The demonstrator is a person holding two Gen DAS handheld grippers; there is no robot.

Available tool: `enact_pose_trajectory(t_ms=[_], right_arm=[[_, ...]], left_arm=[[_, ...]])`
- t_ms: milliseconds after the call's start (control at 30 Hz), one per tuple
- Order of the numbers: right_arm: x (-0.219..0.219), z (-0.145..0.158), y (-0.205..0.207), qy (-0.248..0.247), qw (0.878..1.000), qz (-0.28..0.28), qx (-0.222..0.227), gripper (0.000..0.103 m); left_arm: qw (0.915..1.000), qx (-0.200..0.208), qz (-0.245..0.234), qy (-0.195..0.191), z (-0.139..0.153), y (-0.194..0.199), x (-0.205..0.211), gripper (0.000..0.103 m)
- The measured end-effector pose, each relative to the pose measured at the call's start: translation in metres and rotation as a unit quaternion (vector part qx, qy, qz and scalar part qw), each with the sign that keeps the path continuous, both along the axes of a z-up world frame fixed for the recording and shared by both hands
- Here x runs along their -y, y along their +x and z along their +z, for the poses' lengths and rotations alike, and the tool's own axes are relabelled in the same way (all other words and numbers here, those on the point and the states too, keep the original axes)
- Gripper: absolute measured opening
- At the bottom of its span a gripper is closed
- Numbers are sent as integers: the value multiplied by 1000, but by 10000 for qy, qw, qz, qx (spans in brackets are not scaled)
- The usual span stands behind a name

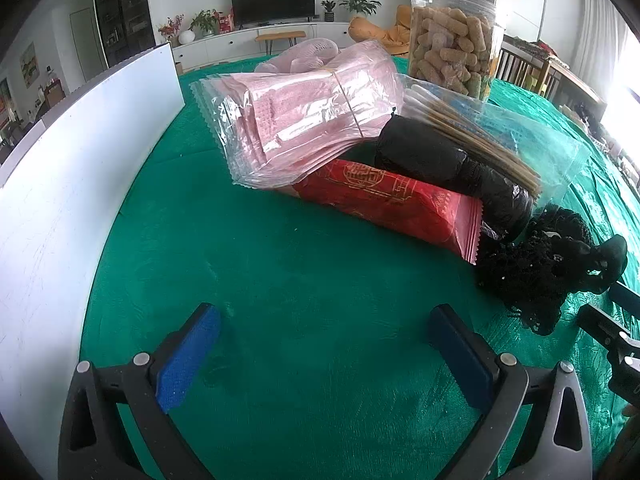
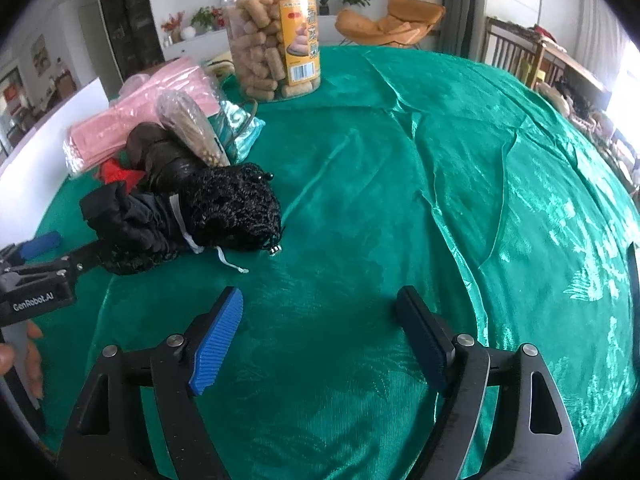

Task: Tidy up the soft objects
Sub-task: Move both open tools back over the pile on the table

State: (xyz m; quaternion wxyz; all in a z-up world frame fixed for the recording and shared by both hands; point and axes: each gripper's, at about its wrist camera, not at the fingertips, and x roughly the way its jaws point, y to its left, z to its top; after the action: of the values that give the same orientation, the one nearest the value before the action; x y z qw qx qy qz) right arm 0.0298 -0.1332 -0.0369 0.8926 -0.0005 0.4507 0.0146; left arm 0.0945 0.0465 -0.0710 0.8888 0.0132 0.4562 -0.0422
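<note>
A heap of soft things lies on the green tablecloth [image 1: 280, 280]: a stack of pink packets in clear wrap [image 1: 304, 128], a red packet [image 1: 392, 204], a black roll [image 1: 440, 160], a clear bag of cotton swabs [image 1: 480, 136], and a black mesh bundle [image 1: 540, 272] with black cloth [image 2: 128, 220] beside it. My left gripper [image 1: 324, 324] stands open over bare cloth, short of the red packet. My right gripper [image 2: 320, 308] is open too, empty, to the right of the black mesh bundle [image 2: 236, 212]. The left gripper's body [image 2: 36, 280] shows at the right wrist view's left edge.
A clear jar of snack sticks [image 2: 272, 36] stands behind the heap. A white board [image 1: 80, 168] stands upright along the table's left side. A hand [image 2: 24, 356] holds the left gripper's handle. Wrinkled green cloth [image 2: 480, 160] stretches right; chairs stand beyond the table.
</note>
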Motion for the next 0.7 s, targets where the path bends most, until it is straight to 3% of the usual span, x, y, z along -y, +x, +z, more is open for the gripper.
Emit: enact_pose_trajectory(t_ms=[533,600,700], right_arm=[[0,0,-2,-50,10000,-6,2,82],[0,0,-1,-67,10000,-7,0,82],[-1,0,-1,-56,10000,3,-3,83]], left_arm=[[9999,-100,-27,8,1,0,-1,103],[9992,-282,39,-286,7,3,-10,103],[9931,-177,204,-1138,22,13,-22,103]])
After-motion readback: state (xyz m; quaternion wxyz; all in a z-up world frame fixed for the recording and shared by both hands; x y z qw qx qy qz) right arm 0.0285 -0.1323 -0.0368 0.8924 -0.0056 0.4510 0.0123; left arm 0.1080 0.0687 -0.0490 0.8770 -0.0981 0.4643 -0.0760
